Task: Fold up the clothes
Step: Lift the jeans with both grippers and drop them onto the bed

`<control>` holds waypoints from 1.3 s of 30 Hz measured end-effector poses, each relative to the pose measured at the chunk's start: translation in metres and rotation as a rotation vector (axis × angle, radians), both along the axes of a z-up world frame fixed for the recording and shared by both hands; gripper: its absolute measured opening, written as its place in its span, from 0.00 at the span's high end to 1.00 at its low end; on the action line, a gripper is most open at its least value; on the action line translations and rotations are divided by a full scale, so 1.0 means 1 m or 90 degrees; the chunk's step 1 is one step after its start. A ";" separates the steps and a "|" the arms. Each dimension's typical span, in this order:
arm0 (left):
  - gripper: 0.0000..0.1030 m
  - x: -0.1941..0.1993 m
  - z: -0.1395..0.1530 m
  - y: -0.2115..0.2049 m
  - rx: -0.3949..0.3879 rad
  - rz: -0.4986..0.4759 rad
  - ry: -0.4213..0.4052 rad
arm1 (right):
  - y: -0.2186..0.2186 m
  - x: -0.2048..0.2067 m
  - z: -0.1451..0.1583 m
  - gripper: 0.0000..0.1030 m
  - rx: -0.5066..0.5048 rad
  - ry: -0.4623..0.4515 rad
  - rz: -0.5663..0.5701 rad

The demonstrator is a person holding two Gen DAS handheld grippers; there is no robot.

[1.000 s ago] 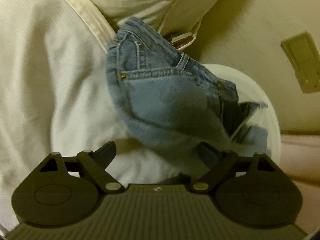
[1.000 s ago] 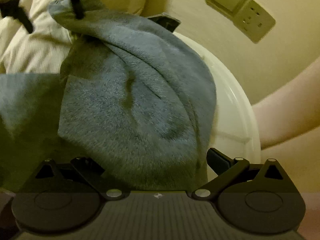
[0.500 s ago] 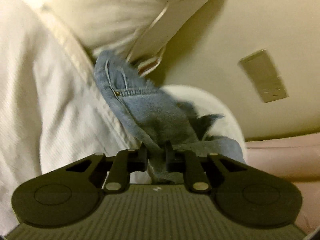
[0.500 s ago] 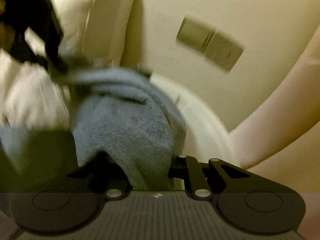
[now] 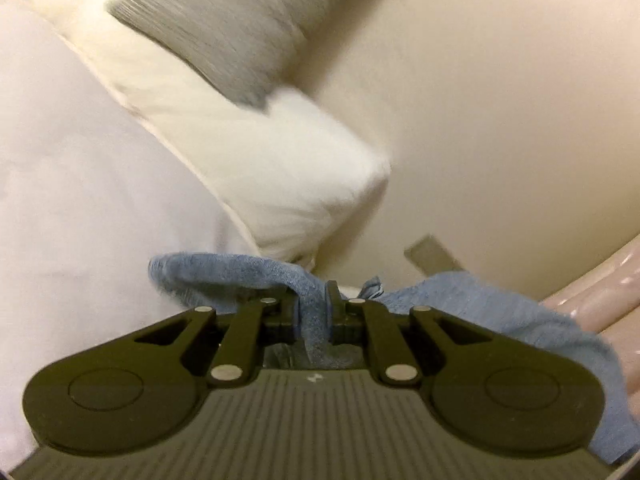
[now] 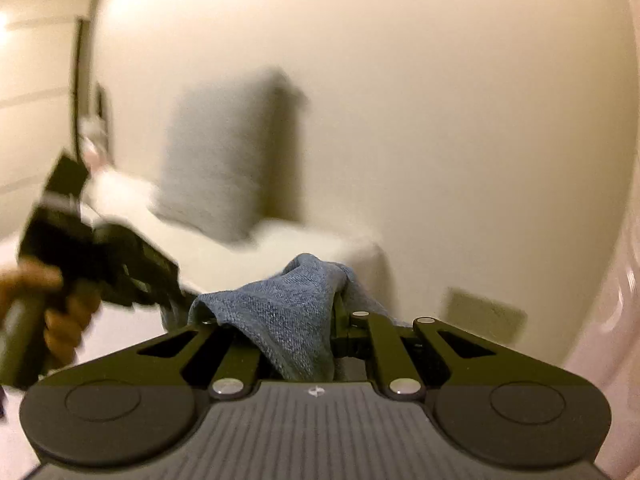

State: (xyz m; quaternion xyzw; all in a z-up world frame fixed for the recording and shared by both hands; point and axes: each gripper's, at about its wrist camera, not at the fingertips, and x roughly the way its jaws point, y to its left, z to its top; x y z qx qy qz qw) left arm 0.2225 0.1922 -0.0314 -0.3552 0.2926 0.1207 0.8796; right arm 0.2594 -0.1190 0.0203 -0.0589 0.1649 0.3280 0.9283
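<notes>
While both views are smeared by motion blur, the left gripper has its jaws pressed together on a fold of the blue denim garment, which drapes off to the right above white bedding and a white pillow. Jaws pinched on the same denim, the right gripper sits before a grey cushion, a cream wall and a hand gripping the other tool

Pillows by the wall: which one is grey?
The grey pillow is the ribbed one propped up against the wall, resting on top of the white pillow. The white one lies flat beneath it, smooth, with a seamed edge.
</notes>
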 end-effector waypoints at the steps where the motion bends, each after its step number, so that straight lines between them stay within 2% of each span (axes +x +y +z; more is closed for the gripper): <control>1: 0.92 -0.030 0.012 0.009 0.007 0.021 -0.013 | 0.012 -0.015 0.015 0.90 0.018 -0.008 0.018; 10: 0.92 -0.299 0.127 0.088 0.090 0.232 -0.131 | 0.130 -0.176 0.131 0.90 0.142 -0.103 0.253; 13: 0.91 -0.367 0.164 0.109 0.130 0.257 -0.154 | 0.167 -0.211 0.165 0.90 0.177 -0.113 0.322; 16: 0.88 -0.411 0.173 0.131 0.175 0.328 -0.089 | 0.212 -0.251 0.189 0.89 0.117 -0.163 0.366; 18: 0.81 -0.437 0.157 0.147 0.155 0.388 -0.019 | 0.247 -0.281 0.190 0.74 0.028 -0.149 0.426; 19: 0.81 -0.454 0.141 0.155 0.132 0.421 0.016 | 0.262 -0.294 0.182 0.69 -0.023 -0.135 0.458; 22: 0.81 -0.514 0.087 0.155 0.067 0.512 0.098 | 0.292 -0.313 0.131 0.48 -0.147 -0.046 0.551; 23: 0.81 -0.533 0.069 0.151 0.042 0.536 0.122 | 0.302 -0.318 0.114 0.47 -0.188 -0.015 0.580; 26: 0.81 -0.585 0.017 0.126 -0.038 0.597 0.202 | 0.316 -0.320 0.049 0.11 -0.297 0.112 0.668; 30: 0.81 -0.600 -0.030 0.076 -0.096 0.625 0.289 | 0.317 -0.316 -0.006 0.11 -0.370 0.223 0.725; 32: 0.81 -0.584 -0.039 0.057 -0.102 0.609 0.313 | 0.318 -0.291 -0.027 0.11 -0.382 0.260 0.705; 33: 0.81 -0.563 -0.043 0.049 -0.098 0.587 0.322 | 0.319 -0.279 -0.038 0.11 -0.388 0.278 0.694; 37: 0.80 -0.496 -0.052 0.027 -0.072 0.488 0.319 | 0.305 -0.204 -0.093 0.14 -0.405 0.385 0.577; 39: 0.80 -0.464 -0.062 0.014 -0.065 0.431 0.314 | 0.299 -0.182 -0.115 0.17 -0.407 0.446 0.519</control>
